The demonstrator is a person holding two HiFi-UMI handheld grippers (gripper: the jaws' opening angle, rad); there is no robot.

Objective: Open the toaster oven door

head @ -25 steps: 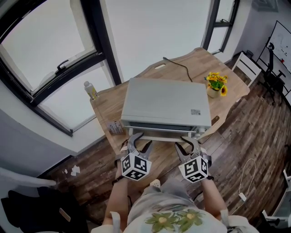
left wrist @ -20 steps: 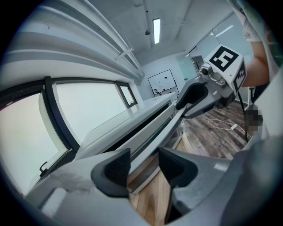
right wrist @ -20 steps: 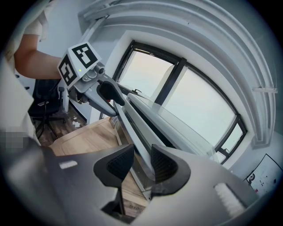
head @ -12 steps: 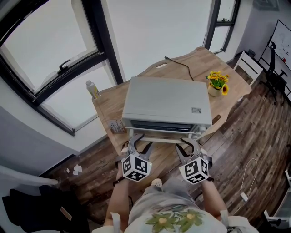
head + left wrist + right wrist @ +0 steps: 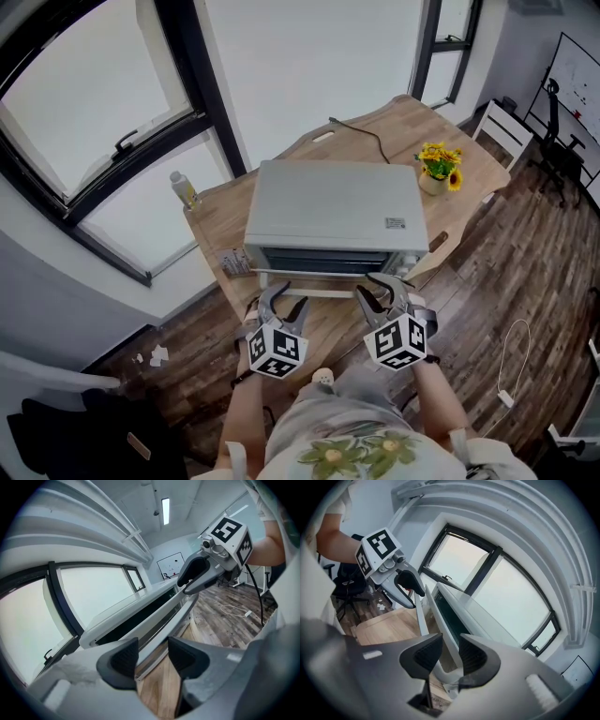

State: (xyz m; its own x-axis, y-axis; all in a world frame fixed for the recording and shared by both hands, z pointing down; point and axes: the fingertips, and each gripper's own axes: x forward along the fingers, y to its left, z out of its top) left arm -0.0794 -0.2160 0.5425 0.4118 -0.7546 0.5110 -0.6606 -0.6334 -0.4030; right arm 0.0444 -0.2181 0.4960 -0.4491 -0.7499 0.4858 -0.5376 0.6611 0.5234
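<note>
A grey toaster oven [image 5: 328, 211] stands on a wooden table [image 5: 211, 230], front towards me. Its door [image 5: 445, 616] leans a little out from the body, with a dark gap behind it. The pale handle bar [image 5: 328, 291] runs along the door's front. My left gripper [image 5: 279, 302] is shut on the bar's left part, and in the left gripper view the bar [image 5: 159, 625] fills the space between the pads [image 5: 124, 658]. My right gripper [image 5: 377, 292] is shut on the bar's right end. From the right gripper view, the handle's end post sits between the fingers [image 5: 473, 656].
A pot of yellow flowers [image 5: 436, 173] stands right of the oven, a small bottle [image 5: 185, 190] at the table's left corner, a small box [image 5: 234, 262] beside the oven's left foot. A black cable [image 5: 361, 136] runs behind. White chair [image 5: 502, 131] at far right; windows behind.
Both grippers stay on the handle and have drawn slightly back towards me. The door now leans a little farther from the oven body.
</note>
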